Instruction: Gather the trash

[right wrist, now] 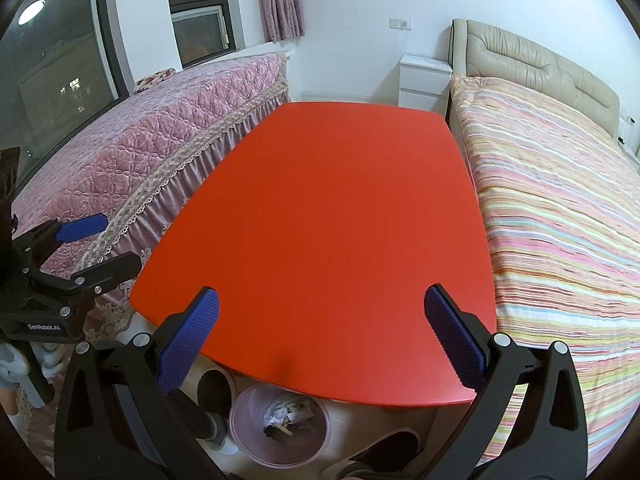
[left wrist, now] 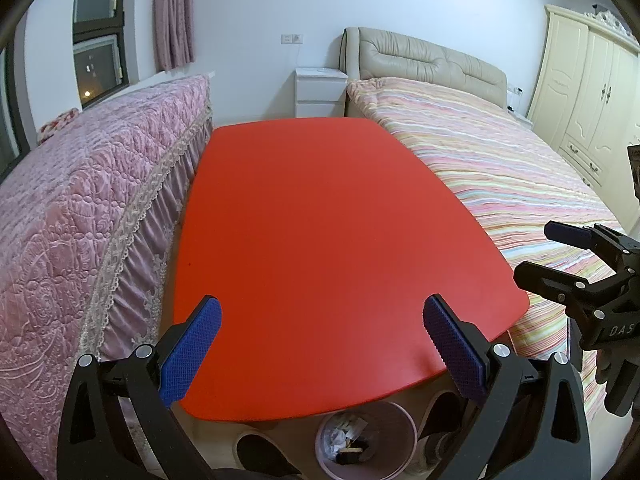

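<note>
Blue ribbed pads fill the bottom of both wrist views: the left gripper (left wrist: 322,344) is spread wide with nothing between its fingers, and the right gripper (right wrist: 320,336) is spread just as wide and equally bare. Each tool also shows in the other's camera, at the side edge. On the right gripper's black body, seen at the right edge of the left wrist view, white letters read "DAS" before the frame cuts them off; on the left gripper's body, seen at the left edge of the right wrist view, a small white label reads "GenRobot.AI". Both grippers hover above the near edge of a red table (left wrist: 332,216) whose top has rounded corners. Below that near edge, on the floor, stands a pale pink trash bin (right wrist: 280,426), partly tucked under the tabletop. Inside it lies the trash (right wrist: 286,416): crumpled light wrappers and scraps of paper with some darker pieces, and any printing on them is too small to read. Dark slippers (right wrist: 214,388) lie on the floor just beside the bin. A pink quilted cover with a lace trim (left wrist: 80,216) borders the table on the left, and a bed with a striped sheet (left wrist: 500,176) and a beige padded headboard borders it on the right. A white nightstand (left wrist: 320,92) stands against the far wall between them, and a cream wardrobe (left wrist: 592,92) stands beyond the bed.
</note>
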Available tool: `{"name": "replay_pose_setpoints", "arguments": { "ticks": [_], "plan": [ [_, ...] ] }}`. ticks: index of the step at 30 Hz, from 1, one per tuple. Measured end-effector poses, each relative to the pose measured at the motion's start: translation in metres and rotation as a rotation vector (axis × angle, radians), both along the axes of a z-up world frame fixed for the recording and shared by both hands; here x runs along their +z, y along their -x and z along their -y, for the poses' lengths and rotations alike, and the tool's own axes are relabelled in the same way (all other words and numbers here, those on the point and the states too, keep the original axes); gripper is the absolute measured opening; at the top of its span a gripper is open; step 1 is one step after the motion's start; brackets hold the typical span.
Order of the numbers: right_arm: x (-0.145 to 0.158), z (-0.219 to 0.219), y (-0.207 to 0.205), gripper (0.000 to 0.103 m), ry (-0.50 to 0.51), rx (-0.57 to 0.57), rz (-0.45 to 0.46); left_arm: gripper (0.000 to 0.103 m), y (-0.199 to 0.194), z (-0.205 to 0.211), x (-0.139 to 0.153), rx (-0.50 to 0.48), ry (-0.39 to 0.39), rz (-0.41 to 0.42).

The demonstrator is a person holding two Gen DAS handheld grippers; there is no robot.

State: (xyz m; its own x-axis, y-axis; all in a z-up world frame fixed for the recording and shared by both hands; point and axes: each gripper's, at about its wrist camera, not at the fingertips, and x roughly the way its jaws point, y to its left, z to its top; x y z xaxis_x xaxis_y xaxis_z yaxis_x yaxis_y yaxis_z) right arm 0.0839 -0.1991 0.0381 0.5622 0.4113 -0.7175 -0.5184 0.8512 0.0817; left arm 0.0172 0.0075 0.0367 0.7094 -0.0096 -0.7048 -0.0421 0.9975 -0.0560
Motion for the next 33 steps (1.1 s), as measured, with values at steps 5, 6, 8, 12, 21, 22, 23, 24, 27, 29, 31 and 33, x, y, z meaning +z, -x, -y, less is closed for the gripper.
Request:
{"name": "replay_pose_setpoints", "arguments": {
  "ticks": [5,6,8,12,21,22,23,24,27,29,31,33],
  "plan": [
    [0.0015,-0.0017,0.0,0.1,0.005,0.003,-0.002,0.097,-0.0002,0.0,-0.0003,0.0,-0.002,0.0],
    [0.0015,-0.0017,0.0,0.1,0.005,0.004,-0.002,0.097,-0.0001,0.0002,-0.0002,0.0,-0.002,0.0],
    [0.0017,-0.0019,0.0003,0.1,0.005,0.005,-0.002,0.097,0.0,0.0008,-0.0013,-0.003,-0.008,-0.002],
    [0.0009,-0.0023,0.0,0.1,0.007,0.004,-0.005,0.097,0.0001,-0.0003,-0.0037,-0.004,-0.007,-0.005],
    [-0.0011,-0.0004,-0.0019,0.1,0.008,0.0,-0.004,0.097,-0.0006,0.0007,-0.0056,-0.008,-0.004,-0.01],
    [-0.0015,-0.0002,-0.0022,0.1,0.008,0.0,-0.005,0.097,-0.0006,0.0006,-0.0058,-0.007,-0.004,-0.011],
    [-0.0018,0.0003,-0.0025,0.1,0.008,0.0,-0.006,0.097,-0.0006,0.0007,-0.0059,-0.008,-0.002,-0.011],
    [-0.002,0.0006,-0.0023,0.1,0.009,0.0,-0.006,0.097,-0.0008,0.0007,-0.006,-0.007,-0.003,-0.011],
    [-0.0021,0.0007,-0.0021,0.1,0.008,-0.001,-0.006,0.097,-0.0007,0.001,-0.0062,-0.009,-0.003,-0.011],
    [-0.002,0.0009,-0.0016,0.1,0.007,-0.002,-0.005,0.097,-0.0005,0.0014,-0.0062,-0.009,-0.006,-0.011],
    [-0.0022,0.0011,-0.0013,0.1,0.008,-0.002,-0.004,0.097,-0.0003,0.0017,-0.0059,-0.011,-0.005,-0.01],
    [-0.0022,0.0011,-0.0014,0.1,0.007,-0.002,-0.006,0.097,-0.0004,0.0025,-0.0056,-0.01,-0.005,-0.009]
  ]
}}
